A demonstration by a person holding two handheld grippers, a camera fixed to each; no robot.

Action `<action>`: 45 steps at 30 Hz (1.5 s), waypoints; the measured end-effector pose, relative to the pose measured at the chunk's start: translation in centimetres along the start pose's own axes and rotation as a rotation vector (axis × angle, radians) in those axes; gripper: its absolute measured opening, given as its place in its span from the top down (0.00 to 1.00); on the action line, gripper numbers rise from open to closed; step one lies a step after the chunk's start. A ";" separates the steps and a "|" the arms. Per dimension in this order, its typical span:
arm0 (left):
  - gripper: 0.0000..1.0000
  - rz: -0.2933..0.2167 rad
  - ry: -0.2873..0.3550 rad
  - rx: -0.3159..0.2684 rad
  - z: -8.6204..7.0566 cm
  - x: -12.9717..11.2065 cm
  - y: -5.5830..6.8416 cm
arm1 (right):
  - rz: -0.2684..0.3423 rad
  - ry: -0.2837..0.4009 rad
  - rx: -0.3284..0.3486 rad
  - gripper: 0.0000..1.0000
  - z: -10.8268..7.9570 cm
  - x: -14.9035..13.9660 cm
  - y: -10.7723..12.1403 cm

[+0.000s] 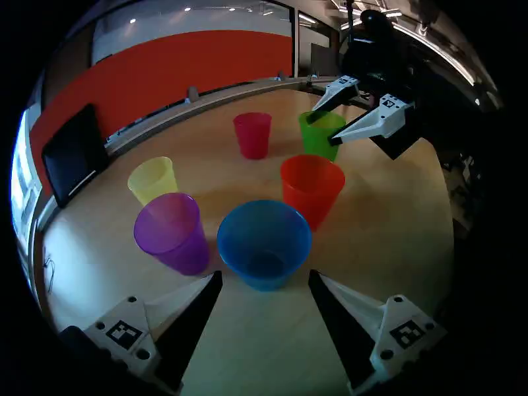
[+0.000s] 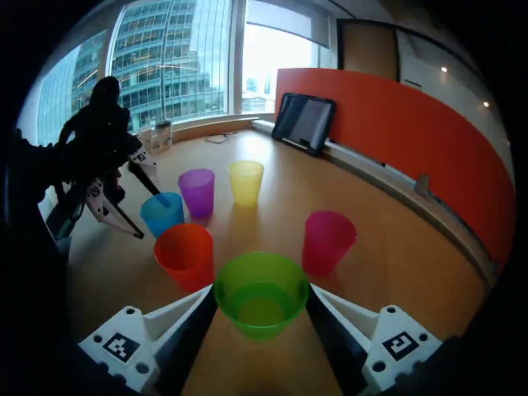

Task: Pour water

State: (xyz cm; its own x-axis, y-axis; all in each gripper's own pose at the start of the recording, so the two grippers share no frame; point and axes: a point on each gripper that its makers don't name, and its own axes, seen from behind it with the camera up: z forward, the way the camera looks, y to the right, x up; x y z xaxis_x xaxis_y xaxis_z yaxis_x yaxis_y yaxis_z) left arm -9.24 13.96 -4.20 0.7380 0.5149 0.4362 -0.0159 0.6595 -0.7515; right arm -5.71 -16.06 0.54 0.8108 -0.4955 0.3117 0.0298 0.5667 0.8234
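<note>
Green cup [image 2: 261, 310]: stands on the worktop [image 2: 396, 277], between the right gripper's fingers.
Right gripper [image 2: 261, 288]: wide open, one finger on each side of the green cup.
Blue cup [image 1: 264, 241]: just in front of the left gripper.
Left gripper [image 1: 264, 274]: wide open, holds nothing.
Orange cup [image 1: 311, 188]: between the blue and green cups.

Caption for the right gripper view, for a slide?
Right gripper straddles a green cup; five more coloured cups stand beyond.

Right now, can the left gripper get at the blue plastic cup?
Probably yes: the blue plastic cup sits straight ahead, centred between the fingers of the open left gripper, with nothing in the way. The purple plastic cup stands close beside it, so go in straight.
</note>
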 end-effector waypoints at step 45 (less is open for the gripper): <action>0.02 -0.018 -0.007 0.055 -2.4 -1.3 -0.7 | 0.038 -0.034 -0.054 0.00 -0.7 -2.9 -0.2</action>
State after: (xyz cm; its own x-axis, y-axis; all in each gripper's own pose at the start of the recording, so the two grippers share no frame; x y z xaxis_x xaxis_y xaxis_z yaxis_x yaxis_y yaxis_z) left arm -8.53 11.50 -5.37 0.7341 0.5059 0.4530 -0.0393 0.6976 -0.7154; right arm -7.64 -14.32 -0.83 0.7918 -0.4942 0.3589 0.0313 0.6197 0.7842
